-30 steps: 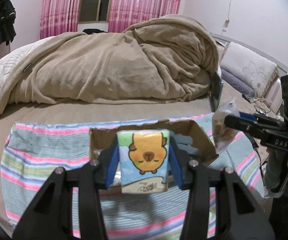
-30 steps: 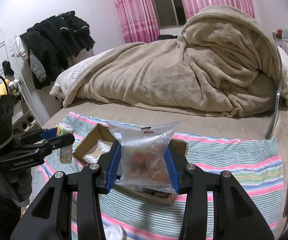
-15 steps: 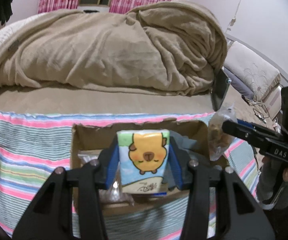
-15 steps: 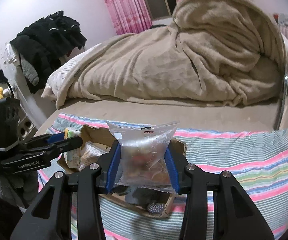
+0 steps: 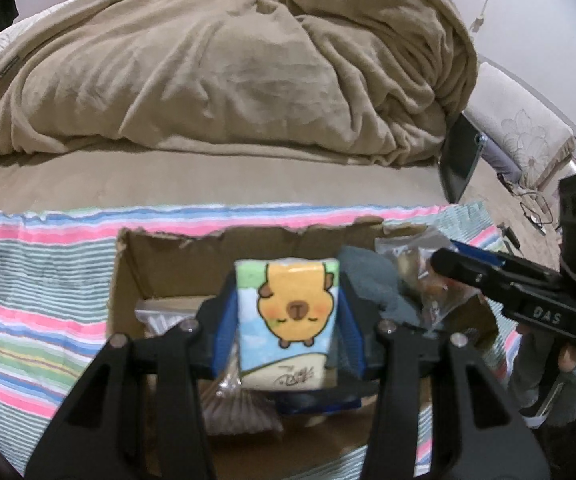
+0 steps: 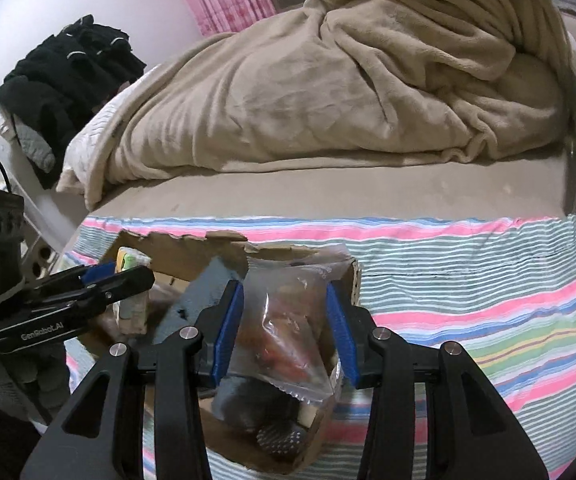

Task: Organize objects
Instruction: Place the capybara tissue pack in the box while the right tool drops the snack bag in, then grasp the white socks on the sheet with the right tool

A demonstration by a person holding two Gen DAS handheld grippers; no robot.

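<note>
A bed [image 5: 88,184] carries a heaped beige blanket [image 5: 228,64] at the rear and a striped cloth [image 5: 28,280] at the front, on which an open cardboard box [image 5: 160,264] stands. In the left wrist view, the left gripper [image 5: 288,328] is closed on a tissue pack [image 5: 288,316] printed with a cartoon animal, held over the box interior; a grey item [image 5: 368,284] and clear bags lie in the box behind and below it. The right gripper [image 6: 284,320] is clamped on a clear snack bag [image 6: 284,328], held over the right end of the box, with dark items [image 6: 276,436] beneath. A tablet [image 5: 460,156] leans against the blanket on the right, beside a pillow [image 5: 520,120]; dark clothes [image 6: 68,68] hang at the left wall. Compared with one second ago, both grippers have advanced from the near side of the box to positions above its opening, and the box fills more of each view. Both grips are unchanged.
</note>
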